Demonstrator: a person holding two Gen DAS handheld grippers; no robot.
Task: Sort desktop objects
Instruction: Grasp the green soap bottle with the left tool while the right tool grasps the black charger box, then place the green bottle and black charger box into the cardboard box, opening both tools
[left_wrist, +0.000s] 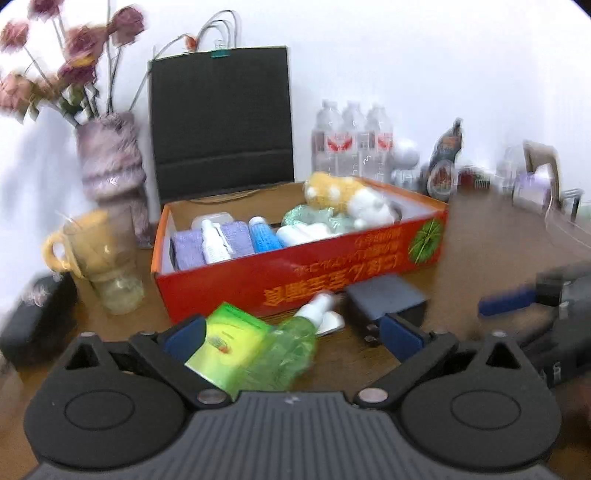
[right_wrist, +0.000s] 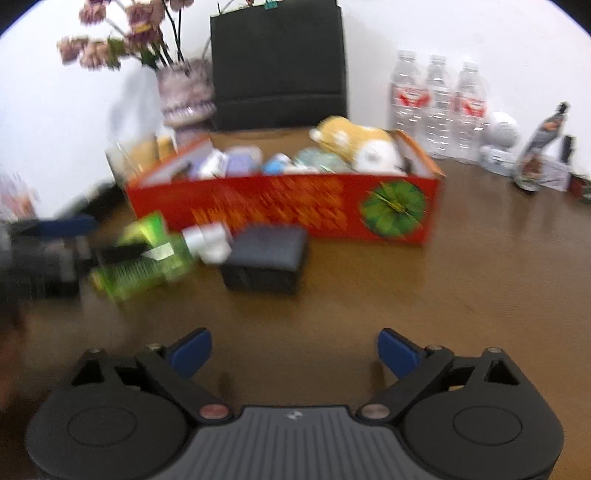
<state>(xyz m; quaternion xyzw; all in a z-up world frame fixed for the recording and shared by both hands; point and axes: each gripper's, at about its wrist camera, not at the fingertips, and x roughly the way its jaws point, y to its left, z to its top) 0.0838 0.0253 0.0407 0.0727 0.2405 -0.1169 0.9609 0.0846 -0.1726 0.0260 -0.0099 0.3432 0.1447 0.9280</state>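
Observation:
A red cardboard box (left_wrist: 332, 273) stands on the brown table and holds bottles, purple cloths and a yellow plush toy (left_wrist: 340, 192). In front of it lie a green spray bottle (left_wrist: 291, 347), a green carton (left_wrist: 229, 343) and a dark blue case (left_wrist: 386, 295). My left gripper (left_wrist: 291, 336) is open with the green bottle and carton between its jaws, no pad touching them. My right gripper (right_wrist: 293, 350) is open and empty above bare table, nearer than the case (right_wrist: 266, 258). The box (right_wrist: 295, 206) and green bottle (right_wrist: 147, 266) also show in the right wrist view.
A vase of dried flowers (left_wrist: 110, 158), a yellow mug on a glass (left_wrist: 96, 251) and a black box (left_wrist: 37, 321) stand left. A black panel (left_wrist: 221, 122) leans behind the box. Water bottles (right_wrist: 437, 107) and figurines (right_wrist: 543, 147) line the wall at right.

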